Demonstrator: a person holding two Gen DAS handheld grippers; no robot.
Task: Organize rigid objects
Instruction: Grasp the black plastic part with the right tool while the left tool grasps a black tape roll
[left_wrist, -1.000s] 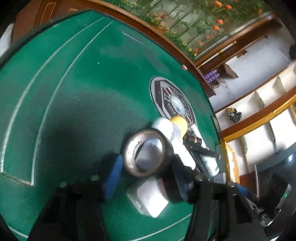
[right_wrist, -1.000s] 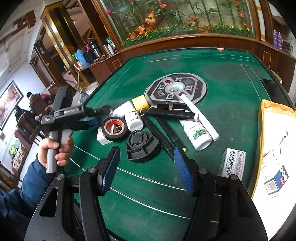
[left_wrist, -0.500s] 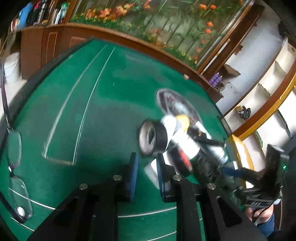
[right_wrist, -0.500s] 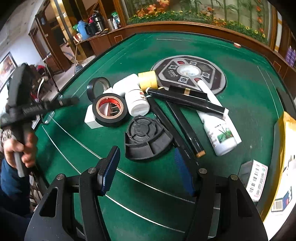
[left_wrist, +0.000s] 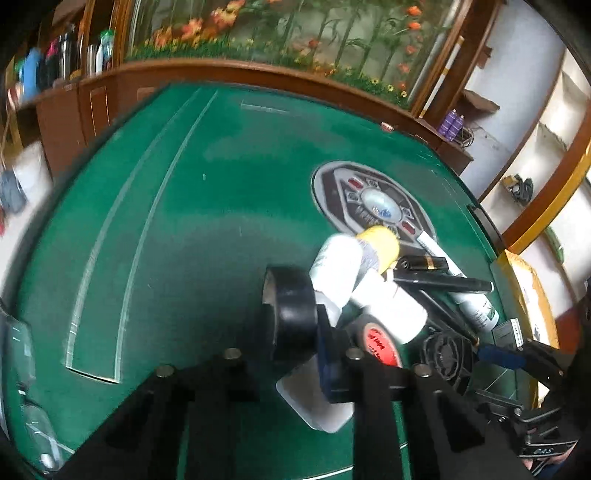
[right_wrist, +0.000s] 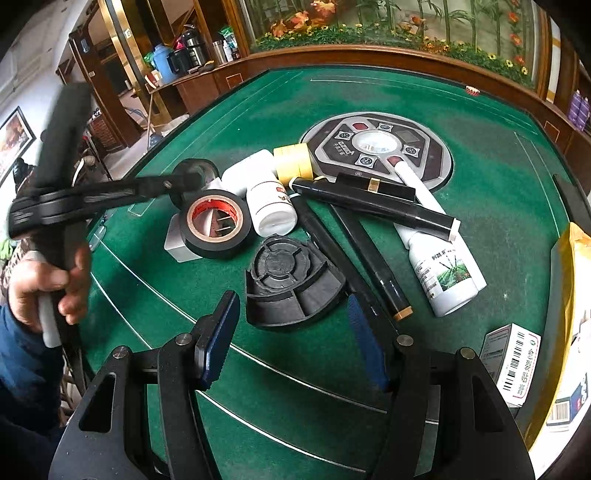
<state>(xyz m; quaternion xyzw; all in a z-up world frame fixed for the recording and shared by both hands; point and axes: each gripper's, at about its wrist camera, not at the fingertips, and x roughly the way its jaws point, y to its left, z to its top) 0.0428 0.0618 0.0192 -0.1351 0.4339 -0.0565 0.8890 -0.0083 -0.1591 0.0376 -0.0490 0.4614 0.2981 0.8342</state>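
Note:
My left gripper (left_wrist: 295, 332) is shut on a black tape roll (left_wrist: 293, 314), held edge-on at the left of the pile; it shows in the right wrist view (right_wrist: 194, 171) too. A second black tape roll with a red core (right_wrist: 218, 223) leans on a white box (right_wrist: 177, 242). Beside them lie white bottles (right_wrist: 271, 205), a yellow tape roll (right_wrist: 293, 162), black pens (right_wrist: 373, 205) and a labelled bottle (right_wrist: 443, 273). My right gripper (right_wrist: 291, 339) is open and empty, just short of a black fan-shaped plastic part (right_wrist: 291, 284).
All sits on a green felt table (right_wrist: 480, 166) with a round control panel (right_wrist: 376, 147) in its middle. A medicine carton (right_wrist: 511, 363) and yellow envelope (right_wrist: 580, 258) lie at the right edge. Glasses (left_wrist: 22, 369) lie at the left edge.
The left gripper drew back shut, then came in and closed on the upright black tape roll. The right gripper moved closer to the fan-shaped part, still open.

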